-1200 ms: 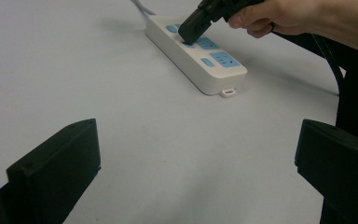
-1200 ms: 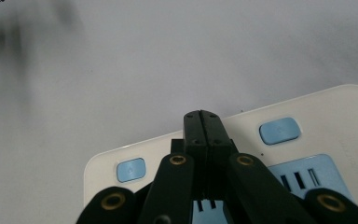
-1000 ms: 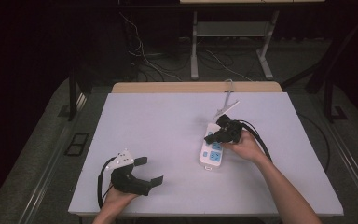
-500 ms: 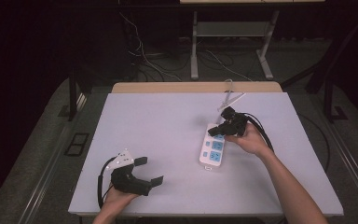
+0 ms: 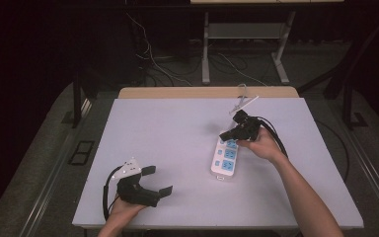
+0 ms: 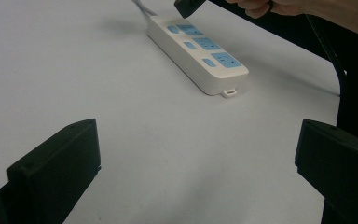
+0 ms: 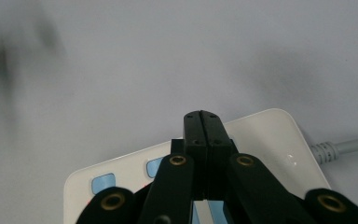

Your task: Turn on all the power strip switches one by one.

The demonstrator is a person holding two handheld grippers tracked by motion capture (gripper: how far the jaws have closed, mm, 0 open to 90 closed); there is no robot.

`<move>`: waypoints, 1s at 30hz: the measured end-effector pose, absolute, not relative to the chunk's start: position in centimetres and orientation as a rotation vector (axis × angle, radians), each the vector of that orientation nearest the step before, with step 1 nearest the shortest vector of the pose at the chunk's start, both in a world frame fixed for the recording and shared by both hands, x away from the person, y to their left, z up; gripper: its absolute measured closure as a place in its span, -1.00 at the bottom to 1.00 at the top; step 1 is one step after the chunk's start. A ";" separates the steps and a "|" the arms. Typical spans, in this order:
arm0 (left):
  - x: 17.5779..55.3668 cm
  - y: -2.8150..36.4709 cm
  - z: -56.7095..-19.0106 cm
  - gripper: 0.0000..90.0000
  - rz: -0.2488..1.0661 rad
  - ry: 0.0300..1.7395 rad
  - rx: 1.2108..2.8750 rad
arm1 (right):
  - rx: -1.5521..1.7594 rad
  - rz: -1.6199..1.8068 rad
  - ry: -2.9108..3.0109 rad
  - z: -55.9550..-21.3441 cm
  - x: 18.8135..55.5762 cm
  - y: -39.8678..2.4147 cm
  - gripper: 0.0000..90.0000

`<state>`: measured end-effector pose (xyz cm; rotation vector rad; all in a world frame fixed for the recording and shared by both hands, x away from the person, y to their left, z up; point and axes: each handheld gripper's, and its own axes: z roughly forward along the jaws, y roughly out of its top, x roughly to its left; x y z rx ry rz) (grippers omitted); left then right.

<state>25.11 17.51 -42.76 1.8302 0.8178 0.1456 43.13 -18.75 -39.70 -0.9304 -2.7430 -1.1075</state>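
A: What had changed in that last second?

B: The right claw [image 5: 228,132] had moved from the middle of the power strip [image 5: 224,158] toward its far end. Its jaws were pressed together with nothing between them, tips hovering just over the far sockets. In the right gripper view the shut claw [image 7: 202,122] sat above the strip's [image 7: 265,135] cable end, near the small blue switch [image 7: 102,183].

A: Meaning what for the job?

B: I'd judge the hand was lining up a poke with closed tips, probably at a switch or socket on that far end. Whether it touched yet, I couldn't tell.

A: And the left claw?

B: The left claw [image 5: 159,182] was spread wide, resting at the near left of the bench [image 5: 153,128], well apart from the strip and holding nothing.

A: How did the strip lie?

B: Flat, sockets up, right of the bench's centre. Its long axis ran near to far, leaning slightly right at the far end, where the cable [image 5: 242,101] left toward the far edge. The near end carried the little hanging tab [image 6: 230,92].
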 end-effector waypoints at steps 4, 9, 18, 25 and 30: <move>25.1 17.5 -42.7 -1.00 0.145 0.818 1.829 | -0.940 -1.107 -2.736 -40.0 43.4 -18.7 1.00; 25.1 17.5 -42.7 -1.00 0.144 0.819 1.827 | -0.957 -1.107 -2.731 -40.4 43.8 -18.8 1.00; 25.1 17.5 -42.7 -1.00 0.146 0.819 1.828 | -0.979 -1.126 -2.707 -40.7 44.2 -19.2 1.00; 25.1 17.5 -42.7 -1.00 0.146 0.817 1.827 | -0.982 -1.119 -2.702 -41.1 44.4 -19.3 1.00; 25.1 17.6 -42.7 -1.00 0.147 0.816 1.829 | -0.981 -1.101 -2.701 -41.3 44.4 -19.2 1.00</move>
